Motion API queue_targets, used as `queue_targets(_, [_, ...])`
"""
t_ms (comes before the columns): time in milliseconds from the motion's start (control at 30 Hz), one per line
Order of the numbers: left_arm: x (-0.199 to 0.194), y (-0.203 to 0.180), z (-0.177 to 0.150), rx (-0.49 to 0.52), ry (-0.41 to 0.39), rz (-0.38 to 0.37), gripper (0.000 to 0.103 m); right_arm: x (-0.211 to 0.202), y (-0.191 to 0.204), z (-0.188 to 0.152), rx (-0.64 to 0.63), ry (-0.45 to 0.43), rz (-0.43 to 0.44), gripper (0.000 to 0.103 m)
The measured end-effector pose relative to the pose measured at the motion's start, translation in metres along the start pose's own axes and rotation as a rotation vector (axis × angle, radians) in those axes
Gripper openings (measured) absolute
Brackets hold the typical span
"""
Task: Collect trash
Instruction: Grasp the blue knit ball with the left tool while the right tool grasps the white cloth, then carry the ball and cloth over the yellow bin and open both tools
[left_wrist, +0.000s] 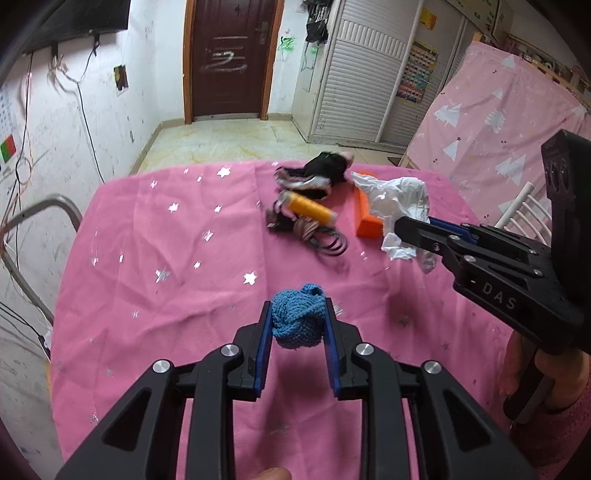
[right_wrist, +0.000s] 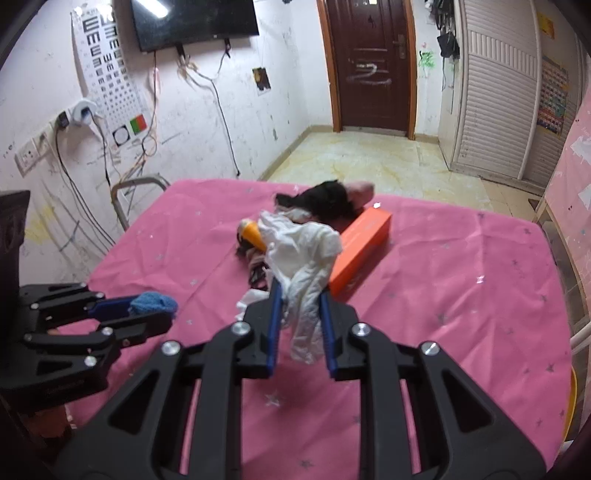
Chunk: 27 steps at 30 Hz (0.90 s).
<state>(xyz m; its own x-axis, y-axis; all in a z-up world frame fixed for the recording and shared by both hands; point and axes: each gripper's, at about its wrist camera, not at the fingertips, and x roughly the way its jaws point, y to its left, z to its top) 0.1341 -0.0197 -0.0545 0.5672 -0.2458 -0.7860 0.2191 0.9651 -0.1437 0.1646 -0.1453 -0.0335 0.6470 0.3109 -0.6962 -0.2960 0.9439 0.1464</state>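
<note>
Left tongs (left_wrist: 298, 325) clamp one blue knit ball (left_wrist: 298, 320); right tongs (right_wrist: 300, 314) pinch one white crumpled tissue (right_wrist: 303, 254), just in front of the single orange box (right_wrist: 364, 245) on the pink surface (right_wrist: 461, 295). Lift the tissue slowly so it doesn't tear or snag the orange tube (left_wrist: 312, 208) beside the box. One tube, one dark clutter heap (left_wrist: 325, 170) behind.

A dark brown wooden door (right_wrist: 372, 66) stands at 12 o'clock; a black wall-mounted television (right_wrist: 194, 22) hangs at 11 o'clock.
</note>
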Motion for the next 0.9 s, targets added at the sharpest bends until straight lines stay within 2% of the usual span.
queue_targets(467, [0.000,-0.071,0.019,0.120,-0.009,0.000,0.017,-0.051,-0.073,-0.008,0.105,-0.103,-0.048,0.018])
queue_targets(767, [0.011,-0.132,0.033,0.209,-0.002,-0.020,0.017,-0.080,-0.133,-0.025,0.187,-0.146,-0.102,0.018])
queue_targets(900, [0.014,-0.170,0.038,0.265,-0.001,-0.045,0.017,-0.094,-0.162,-0.036,0.228,-0.159,-0.133,0.018])
